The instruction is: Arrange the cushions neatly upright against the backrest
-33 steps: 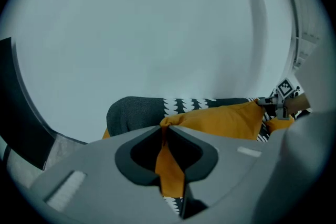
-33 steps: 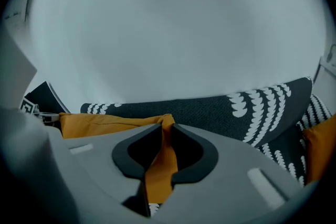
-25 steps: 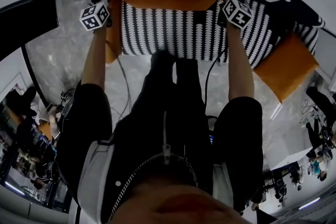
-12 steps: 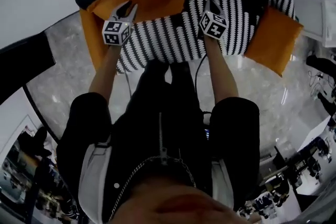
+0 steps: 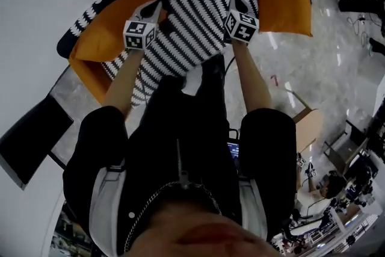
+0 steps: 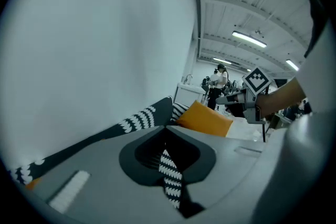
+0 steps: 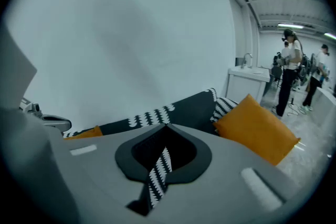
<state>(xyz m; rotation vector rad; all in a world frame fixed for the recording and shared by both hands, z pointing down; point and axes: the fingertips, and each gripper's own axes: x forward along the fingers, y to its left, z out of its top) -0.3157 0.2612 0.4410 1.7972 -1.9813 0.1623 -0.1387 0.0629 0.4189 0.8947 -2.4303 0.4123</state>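
I am clamping my left tool (image 6: 165, 128) tight on a fold of the black-and-white patterned cushion (image 5: 192, 15). Its jaws have just been closing, and a strip of the patterned fabric is showing pinched between them and trailing back toward me. My right tool (image 7: 165, 124) is pressing down just as tightly on another fold of the same cushion, with nothing else between its jaws. The cushion is stretching across from one tool to the other, and most of it is lying below and behind the tips, toward my legs. Ahead of both tools the dark sofa backrest (image 7: 173, 110) is running along under the pale wall (image 7: 136, 34). One orange cushion (image 5: 105, 39) is lying just off the outer side of my left tool, close to the backrest; I cannot tell whether it is touching the tool. A second orange cushion (image 5: 283, 0) is sitting past the outer side of my right tool, clear of it, at the sofa's far end.
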